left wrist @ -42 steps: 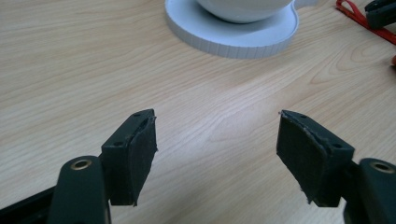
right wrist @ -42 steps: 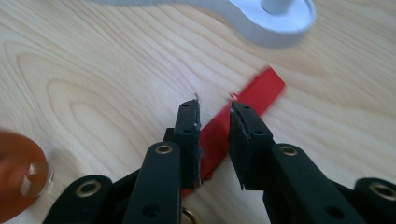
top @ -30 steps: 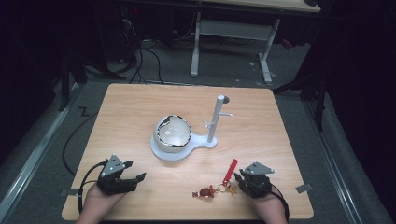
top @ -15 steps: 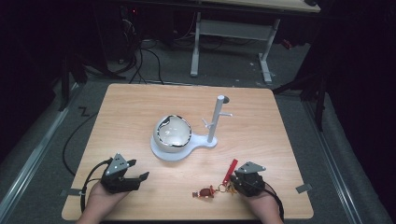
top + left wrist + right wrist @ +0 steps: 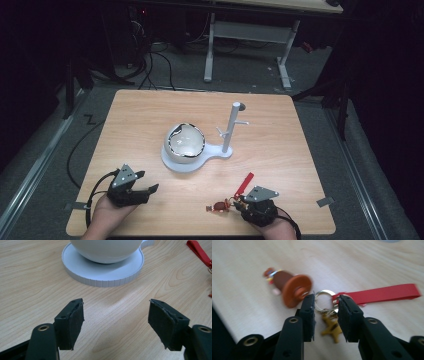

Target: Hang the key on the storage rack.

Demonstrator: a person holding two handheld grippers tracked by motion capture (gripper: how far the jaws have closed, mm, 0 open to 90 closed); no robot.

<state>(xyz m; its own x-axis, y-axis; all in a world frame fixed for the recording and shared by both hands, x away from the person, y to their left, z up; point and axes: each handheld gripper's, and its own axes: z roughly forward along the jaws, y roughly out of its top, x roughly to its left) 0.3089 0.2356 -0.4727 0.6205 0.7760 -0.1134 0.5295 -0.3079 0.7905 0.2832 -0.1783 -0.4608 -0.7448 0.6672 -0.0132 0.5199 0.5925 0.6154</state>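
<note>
- A lab or robotics workroom, dim apart from the lit work spot.
- One plain wooden desk [image 5: 150,120] on grey carpet [image 5: 320,75].
- Black cables [image 5: 160,65] run across the floor.
- An adjustable white-legged workbench [image 5: 250,35] stands behind.

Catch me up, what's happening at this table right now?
A person works two handheld tongs at a light wooden table. The right tongs sit low over a keyring bunch with a red strap, brown round charm and small gold charm; their jaws have just been opening, the metal ring lies between them, and the pads aren't pressing on it. The left tongs hang open, idle, short of the white stand with a bowl and upright peg post.
</note>
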